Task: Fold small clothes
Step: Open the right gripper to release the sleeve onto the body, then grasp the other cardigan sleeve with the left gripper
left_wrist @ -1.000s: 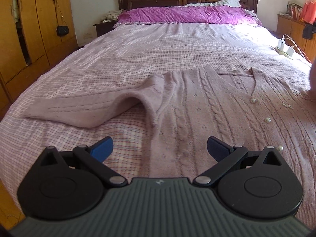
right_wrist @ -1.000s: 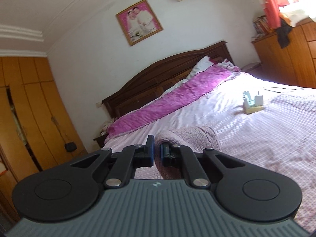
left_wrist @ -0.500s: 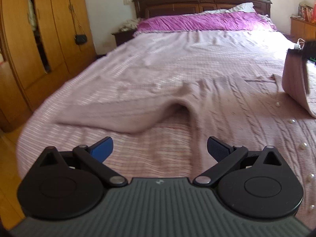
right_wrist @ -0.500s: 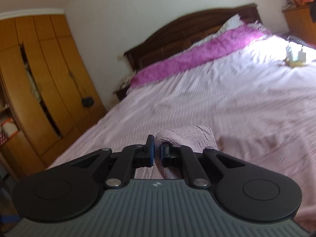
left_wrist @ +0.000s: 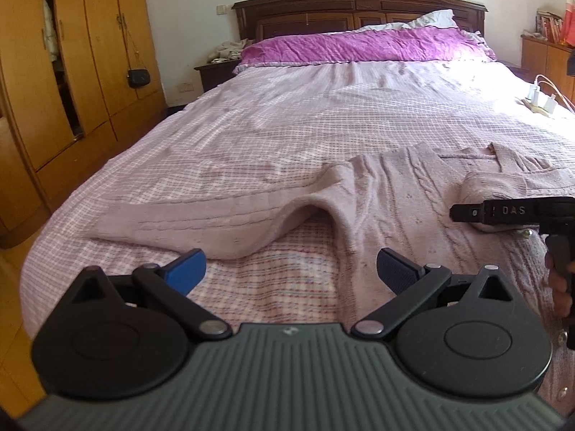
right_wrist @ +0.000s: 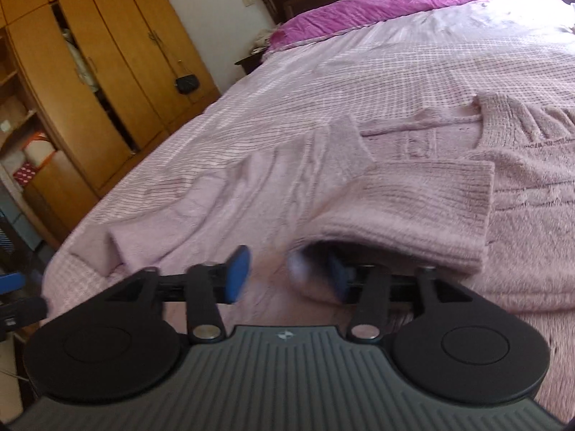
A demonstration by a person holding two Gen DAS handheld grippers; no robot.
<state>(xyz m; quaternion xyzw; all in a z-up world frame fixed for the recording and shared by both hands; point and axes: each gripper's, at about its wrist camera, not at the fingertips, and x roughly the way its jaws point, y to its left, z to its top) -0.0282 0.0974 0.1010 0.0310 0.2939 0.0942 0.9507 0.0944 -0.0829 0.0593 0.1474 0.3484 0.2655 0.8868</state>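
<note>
Left wrist view: the bed (left_wrist: 323,115) carries a checked pink cover with open room toward the purple pillow (left_wrist: 363,45) and headboard; its left edge drops off toward the wooden wardrobe (left_wrist: 68,72). The pink knit cardigan (left_wrist: 395,194) lies flat on the near half of the bed, one sleeve (left_wrist: 201,221) stretched out leftward, near the bed's left edge. The left hand-held gripper (left_wrist: 291,269) has its jaws spread wide, holds nothing, and sits above the cover just short of the sleeve. The right hand-held gripper (left_wrist: 510,212) enters from the right edge, seen side-on and cut off; a sleeve cuff (left_wrist: 492,186) lies folded across the cardigan body just behind it

Right wrist view: the right hand-held gripper (right_wrist: 287,276) has its jaws partly parted, with motion blur on the fingertips. The folded sleeve cuff (right_wrist: 413,208) drapes over the right fingertip and hides part of it; whether the pad touches the cloth cannot be told. The cardigan collar (right_wrist: 496,125) lies beyond it
</note>
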